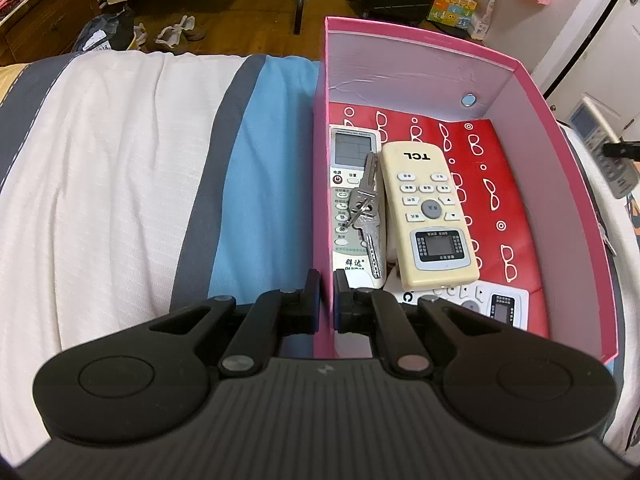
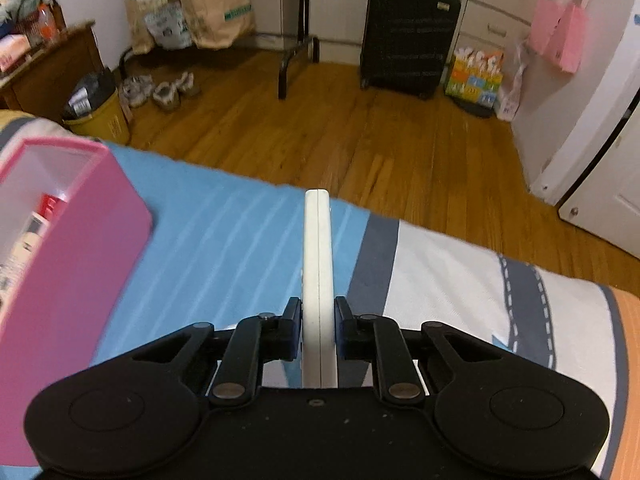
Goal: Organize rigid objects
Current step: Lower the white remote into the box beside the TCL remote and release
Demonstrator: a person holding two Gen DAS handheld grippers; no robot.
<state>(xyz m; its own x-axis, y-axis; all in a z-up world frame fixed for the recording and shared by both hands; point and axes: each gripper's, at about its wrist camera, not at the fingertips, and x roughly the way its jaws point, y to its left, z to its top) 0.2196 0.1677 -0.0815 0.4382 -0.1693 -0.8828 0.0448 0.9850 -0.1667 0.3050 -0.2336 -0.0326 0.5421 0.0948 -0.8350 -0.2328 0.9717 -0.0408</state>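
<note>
A pink box [image 1: 568, 184] stands on the bed. It holds a cream TCL remote [image 1: 430, 208], a white remote [image 1: 352, 172] with a bunch of keys [image 1: 366, 208] lying on it, and another white remote [image 1: 480, 300] at the near end. My left gripper [image 1: 327, 280] is shut on the box's left wall, one finger inside and one outside. My right gripper [image 2: 317, 308] is shut on a white remote [image 2: 317, 260], held on edge above the blue stripe of the bedcover, to the right of the pink box [image 2: 80, 256]. That remote also shows in the left wrist view [image 1: 600, 144].
The bed has a white, grey and blue striped cover [image 1: 120, 184]. Beyond its edge is a wooden floor [image 2: 360, 132] with shoes [image 2: 168, 88], a yellow bin [image 2: 104, 116], a black suitcase [image 2: 408, 36] and paper bags [image 2: 216, 12].
</note>
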